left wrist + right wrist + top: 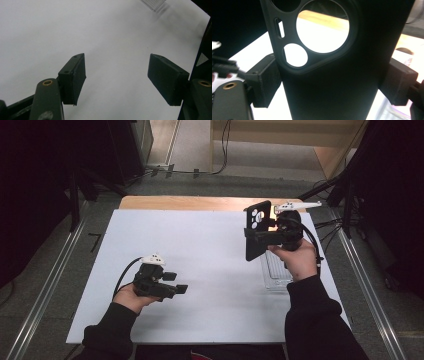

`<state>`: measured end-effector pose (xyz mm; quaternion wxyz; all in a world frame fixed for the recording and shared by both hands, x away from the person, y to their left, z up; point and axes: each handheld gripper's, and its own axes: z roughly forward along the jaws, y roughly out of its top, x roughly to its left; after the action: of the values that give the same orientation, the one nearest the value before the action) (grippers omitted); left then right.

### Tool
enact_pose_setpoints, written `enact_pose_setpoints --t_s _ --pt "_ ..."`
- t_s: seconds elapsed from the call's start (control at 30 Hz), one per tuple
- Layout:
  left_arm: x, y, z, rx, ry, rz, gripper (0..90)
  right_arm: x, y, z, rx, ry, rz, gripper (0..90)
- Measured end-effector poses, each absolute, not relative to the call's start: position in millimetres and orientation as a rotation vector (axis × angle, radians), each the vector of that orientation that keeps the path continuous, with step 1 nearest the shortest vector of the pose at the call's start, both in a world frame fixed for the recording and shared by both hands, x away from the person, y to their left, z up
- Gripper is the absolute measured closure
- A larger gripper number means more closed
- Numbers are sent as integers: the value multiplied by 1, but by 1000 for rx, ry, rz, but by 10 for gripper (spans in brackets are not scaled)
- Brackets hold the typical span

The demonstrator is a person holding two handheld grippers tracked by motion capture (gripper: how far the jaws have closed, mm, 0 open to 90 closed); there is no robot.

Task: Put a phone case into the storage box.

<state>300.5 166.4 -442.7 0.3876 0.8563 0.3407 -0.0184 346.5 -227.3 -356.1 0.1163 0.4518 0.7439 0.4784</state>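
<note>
Black soft-plastic phone case with camera cut-outs [257,229] is off the table, upright, at about 2 o'clock on the white table [200,270], clamped across its width by the right gripper [260,237]. Clear ribbed plastic tray [276,270] lies just beneath. Pick-up looks done; placement remains. Left gripper [175,283], 7 o'clock, fingers wide, empty.

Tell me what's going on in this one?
A person works at a white table with a hand-held gripper in each hand. The right hand-held gripper is clamped across a black phone case, holding it upright above the table's right side, its camera cutouts at the top. A clear plastic tray lies on the table just below it. The left hand-held gripper sits low over bare table, jaws apart and empty.
</note>
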Motion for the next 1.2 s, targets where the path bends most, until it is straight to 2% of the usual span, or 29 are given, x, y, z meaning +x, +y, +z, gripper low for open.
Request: enact_pose_setpoints --t_s 0.53,0.83,1.2 --pt "293 180 -447 2166 915 -33 306 366 -268 -364 1487 1971 1276 127" --pt "289 184 -448 2168 926 -25 306 385 -289 -392 1618 1854 1220 127" --pt "289 187 -448 2157 934 -21 307 404 -284 -423 1677 1843 1109 126"
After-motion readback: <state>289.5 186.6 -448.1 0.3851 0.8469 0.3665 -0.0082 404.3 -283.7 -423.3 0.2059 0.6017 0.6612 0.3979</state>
